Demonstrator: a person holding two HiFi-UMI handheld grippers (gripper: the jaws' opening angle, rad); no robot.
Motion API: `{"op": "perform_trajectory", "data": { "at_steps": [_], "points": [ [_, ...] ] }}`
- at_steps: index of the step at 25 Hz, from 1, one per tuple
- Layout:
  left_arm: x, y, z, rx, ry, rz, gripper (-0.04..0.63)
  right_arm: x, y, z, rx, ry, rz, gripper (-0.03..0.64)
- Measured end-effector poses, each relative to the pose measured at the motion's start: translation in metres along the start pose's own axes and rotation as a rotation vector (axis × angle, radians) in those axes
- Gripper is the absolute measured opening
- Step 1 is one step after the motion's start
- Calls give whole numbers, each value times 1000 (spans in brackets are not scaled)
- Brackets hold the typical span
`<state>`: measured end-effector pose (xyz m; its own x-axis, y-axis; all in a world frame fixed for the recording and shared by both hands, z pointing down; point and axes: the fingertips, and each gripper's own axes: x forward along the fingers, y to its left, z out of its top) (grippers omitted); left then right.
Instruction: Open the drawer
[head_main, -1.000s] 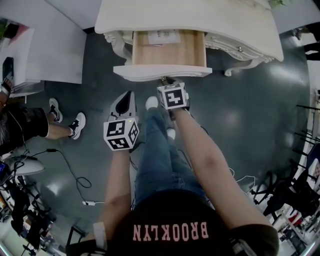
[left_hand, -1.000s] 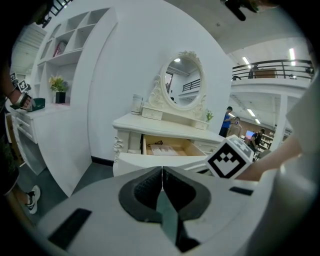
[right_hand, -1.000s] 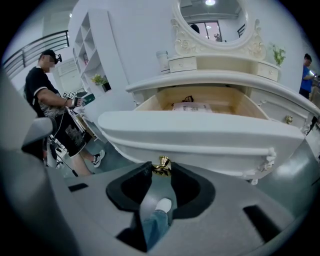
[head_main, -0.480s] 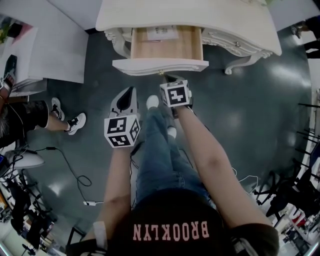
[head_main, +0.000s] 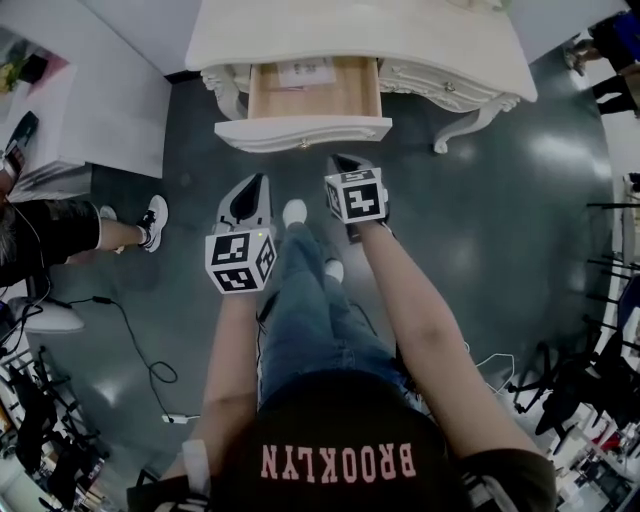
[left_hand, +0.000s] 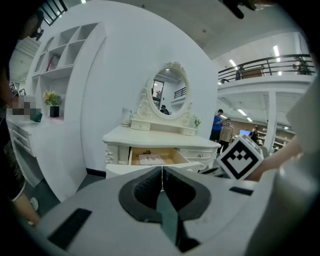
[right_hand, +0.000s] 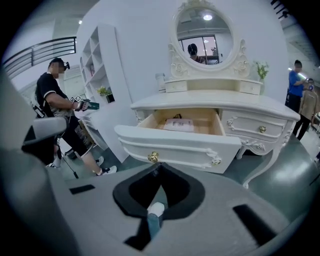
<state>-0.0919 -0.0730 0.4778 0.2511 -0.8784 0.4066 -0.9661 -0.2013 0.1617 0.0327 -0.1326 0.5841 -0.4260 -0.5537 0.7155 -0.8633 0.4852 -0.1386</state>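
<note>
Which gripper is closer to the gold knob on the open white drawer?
Right. The right gripper is just in front of the round gold knob, not touching; the left gripper is farther back, to the left.

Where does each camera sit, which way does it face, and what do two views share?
Head view: on the person's head, looking steeply down at the open drawer; shows both forearms, legs, left gripper and right gripper.
Left gripper view: on the left gripper, facing the dressing table; shows its shut jaws and the right gripper's marker cube.
Right gripper view: on the right gripper, facing the drawer; shows its shut jaws.
Shared: all three see the drawer.
</note>
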Motion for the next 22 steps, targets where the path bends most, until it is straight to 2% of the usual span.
{"op": "perform_trajectory", "data": {
  "at_steps": [10,16,22],
  "points": [
    [-11,-17,18,19,-47,-33,6,-61,-6,30,-54,-145,-20,-3],
    [-14,-31,45,48,-88,-62,6,-99,-1,52,-53,-230,-12,-3],
    [-25,-34,77,75,-144,-68,6,-142,13,85,-108,-318,22,-3]
  ]
}}
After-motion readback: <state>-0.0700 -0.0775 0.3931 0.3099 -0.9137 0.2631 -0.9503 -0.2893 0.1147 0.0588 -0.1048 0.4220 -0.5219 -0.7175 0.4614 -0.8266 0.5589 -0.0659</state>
